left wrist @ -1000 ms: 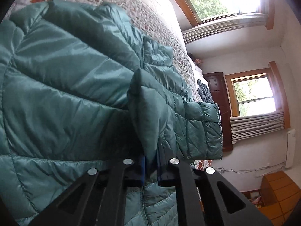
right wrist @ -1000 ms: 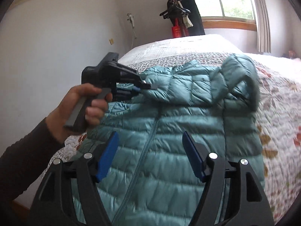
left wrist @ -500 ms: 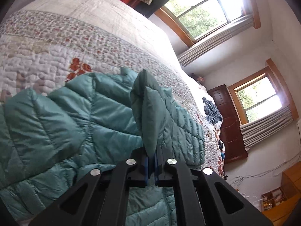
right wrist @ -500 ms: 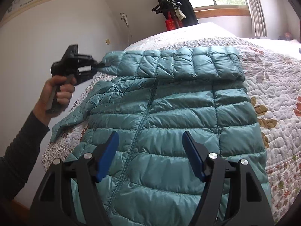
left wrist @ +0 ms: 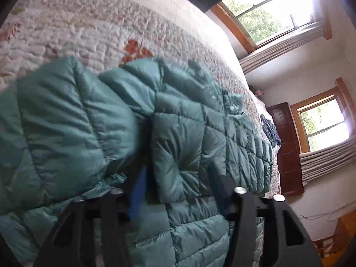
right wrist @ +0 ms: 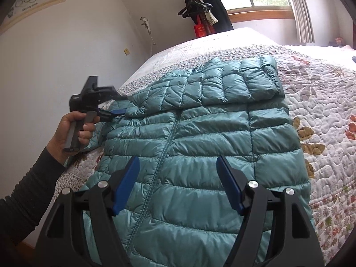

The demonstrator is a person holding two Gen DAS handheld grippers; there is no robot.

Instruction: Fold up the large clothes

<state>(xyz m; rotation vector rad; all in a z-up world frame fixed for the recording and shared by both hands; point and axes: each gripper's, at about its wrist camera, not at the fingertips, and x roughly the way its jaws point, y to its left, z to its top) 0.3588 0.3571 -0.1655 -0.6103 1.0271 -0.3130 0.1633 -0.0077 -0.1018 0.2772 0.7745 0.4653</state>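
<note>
A teal puffer jacket (right wrist: 200, 146) lies front up on the bed, zipper closed. One sleeve (right wrist: 233, 82) is folded flat across its upper part. At the jacket's left shoulder a hand holds my left gripper (right wrist: 119, 105), which is open. In the left wrist view the sleeve's cuff end (left wrist: 178, 166) lies loose between the spread fingers of the left gripper (left wrist: 178, 187). My right gripper (right wrist: 176, 162) hovers open over the jacket's lower front, blue pads (right wrist: 126, 187) wide apart, nothing between them.
A floral quilt (right wrist: 322, 89) covers the bed, bare to the right of the jacket. A white wall runs along the bed's left side. Dark clothes hang on a rack (right wrist: 204, 6) by the window. A dark garment (left wrist: 270, 131) lies at the bed's far end near a brown door (left wrist: 287, 146).
The left gripper carried the sleeve cuff leftward across the jacket's top, lowered it onto the left shoulder and opened, letting the cuff go. The right gripper stayed open, almost still.
</note>
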